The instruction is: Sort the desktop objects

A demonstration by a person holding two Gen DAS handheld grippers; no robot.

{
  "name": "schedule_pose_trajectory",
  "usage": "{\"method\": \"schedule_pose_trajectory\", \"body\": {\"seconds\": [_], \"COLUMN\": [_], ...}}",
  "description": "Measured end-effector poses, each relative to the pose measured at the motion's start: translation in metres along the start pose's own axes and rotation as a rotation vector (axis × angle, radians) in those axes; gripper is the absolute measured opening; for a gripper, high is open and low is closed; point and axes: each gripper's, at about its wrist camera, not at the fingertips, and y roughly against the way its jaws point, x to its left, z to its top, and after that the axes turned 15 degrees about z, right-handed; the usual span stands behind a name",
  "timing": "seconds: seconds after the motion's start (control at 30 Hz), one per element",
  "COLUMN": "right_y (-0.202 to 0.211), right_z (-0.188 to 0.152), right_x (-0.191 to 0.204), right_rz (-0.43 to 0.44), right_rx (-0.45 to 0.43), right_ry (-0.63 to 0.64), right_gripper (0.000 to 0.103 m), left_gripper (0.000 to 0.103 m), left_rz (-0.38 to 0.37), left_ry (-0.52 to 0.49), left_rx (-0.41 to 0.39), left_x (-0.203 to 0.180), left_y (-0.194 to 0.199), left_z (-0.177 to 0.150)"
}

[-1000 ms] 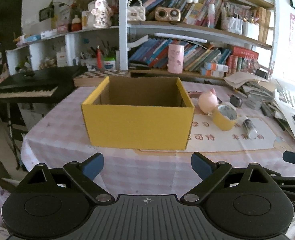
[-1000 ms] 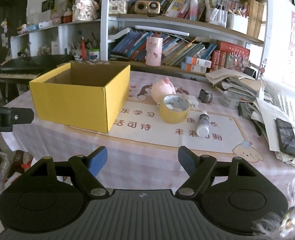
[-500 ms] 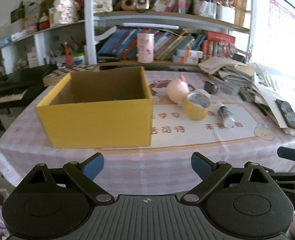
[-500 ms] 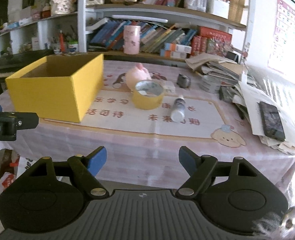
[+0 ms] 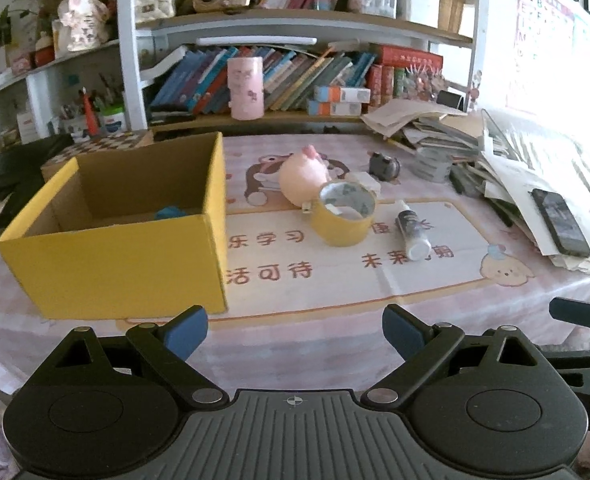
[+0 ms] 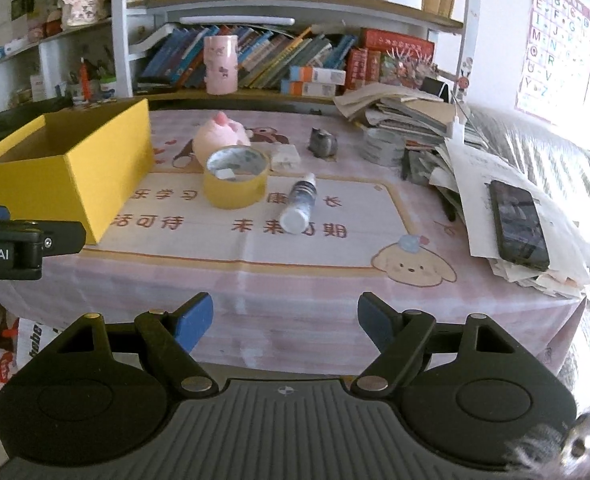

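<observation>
Views differ over the box

Worktop (image 5: 335,320) carries the yellow box (image 5: 123,268); only the left view sees a blue thing (image 5: 169,213) inside. Tape (image 6: 235,182), pig (image 6: 219,136) and bottle (image 6: 299,202) lie beside it. Left tool (image 5: 295,330) and right tool (image 6: 285,320) both gape, empty.

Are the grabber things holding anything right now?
No. The left hand-held gripper and the right hand-held gripper are both open and empty, with nothing between their fingers.

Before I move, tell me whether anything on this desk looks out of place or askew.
The small bottle lies tipped on its side on the mat, beside the upright tape roll. At the right edge, a phone rests on a sliding heap of papers that overhangs the table. Nothing spilled.
</observation>
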Motion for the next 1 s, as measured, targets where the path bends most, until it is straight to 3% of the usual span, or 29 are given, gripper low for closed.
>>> {"method": "schedule_pose_trajectory", "body": {"seconds": [0.47, 1.0], "right_y": [-0.019, -0.043], "right_z": [0.014, 0.039], "right_x": [-0.055, -0.109], "right_rz": [0.014, 0.098], "right_rx": [0.029, 0.033], "right_ry": [-0.016, -0.001], "right_gripper": [0.078, 0.078], "left_gripper": [0.096, 0.096], "left_rz": [0.007, 0.085], "left_ry": [-0.017, 0.003], "left_rx": [0.026, 0.045], "left_x": [-0.053, -0.099], "left_y": [-0.028, -0.045], "left_z": [0.022, 0.042]}}
